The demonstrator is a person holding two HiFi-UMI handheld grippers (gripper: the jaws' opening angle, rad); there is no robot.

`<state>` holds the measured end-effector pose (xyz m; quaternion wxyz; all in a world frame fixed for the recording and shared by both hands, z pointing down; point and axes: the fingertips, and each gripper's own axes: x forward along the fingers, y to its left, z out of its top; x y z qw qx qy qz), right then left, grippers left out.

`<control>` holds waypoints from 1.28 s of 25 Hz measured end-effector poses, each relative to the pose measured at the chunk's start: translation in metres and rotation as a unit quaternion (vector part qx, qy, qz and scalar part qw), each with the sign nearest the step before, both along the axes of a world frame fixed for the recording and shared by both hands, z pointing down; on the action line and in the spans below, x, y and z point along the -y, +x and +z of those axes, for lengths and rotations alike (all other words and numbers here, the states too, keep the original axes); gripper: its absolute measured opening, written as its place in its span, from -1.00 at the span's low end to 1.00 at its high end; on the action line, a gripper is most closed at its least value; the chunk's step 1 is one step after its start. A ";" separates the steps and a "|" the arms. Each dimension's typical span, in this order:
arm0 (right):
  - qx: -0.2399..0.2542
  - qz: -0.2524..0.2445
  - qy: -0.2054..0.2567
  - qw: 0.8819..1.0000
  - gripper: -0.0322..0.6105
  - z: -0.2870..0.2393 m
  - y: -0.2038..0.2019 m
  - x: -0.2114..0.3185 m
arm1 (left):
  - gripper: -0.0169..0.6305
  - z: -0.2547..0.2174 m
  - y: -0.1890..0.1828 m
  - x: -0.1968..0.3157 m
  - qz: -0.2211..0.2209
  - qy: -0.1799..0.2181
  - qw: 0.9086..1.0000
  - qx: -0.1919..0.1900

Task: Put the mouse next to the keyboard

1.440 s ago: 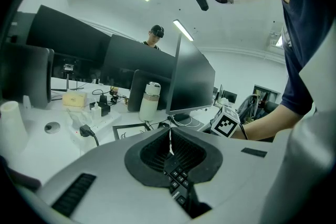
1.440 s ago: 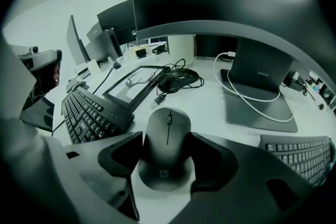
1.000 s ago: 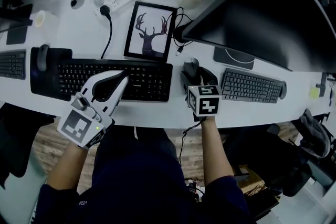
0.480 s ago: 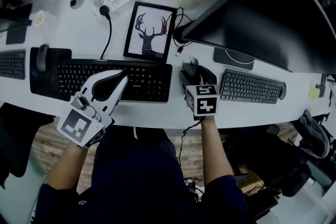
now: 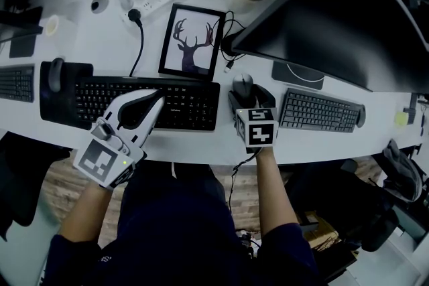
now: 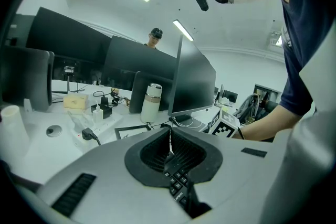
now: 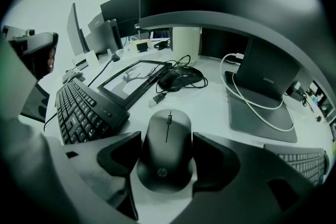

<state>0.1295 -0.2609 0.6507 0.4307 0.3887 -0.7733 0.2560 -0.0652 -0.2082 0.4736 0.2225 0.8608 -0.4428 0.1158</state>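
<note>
A: Where is the mouse (image 7: 167, 164)?
B: On the desk (image 7: 210, 107), just right of the keyboard (image 7: 86, 113) and between the right gripper's (image 7: 166, 140) jaws; they have just been opening, so it is released.
A: What is around it?
B: Ahead, a corded mouse (image 7: 178, 77) and a picture frame (image 7: 131, 81); to the right, a monitor stand (image 7: 262, 73); the left gripper (image 6: 169, 132) is clenched, empty, over the keys.

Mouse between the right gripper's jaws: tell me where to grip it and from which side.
Take the mouse by its two long flanks at mid-body, coming down from above its rear end. It lies flat on the desk, lengthwise between the jaws of the right gripper, which have just been opening and straddle it.
</note>
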 end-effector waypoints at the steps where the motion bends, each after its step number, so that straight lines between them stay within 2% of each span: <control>1: 0.000 0.001 -0.001 1.000 0.07 0.000 0.000 -0.001 | -0.83 -0.001 0.000 0.000 0.000 0.001 1.000 0.000; 14: 0.020 0.016 -0.002 1.000 0.20 -0.006 0.002 -0.009 | -0.83 -0.010 0.000 -0.007 0.007 0.008 1.000 0.003; 32: 0.052 0.056 0.055 0.996 0.21 -0.059 0.001 -0.018 | -0.83 -0.042 0.004 -0.014 0.039 0.038 0.998 0.002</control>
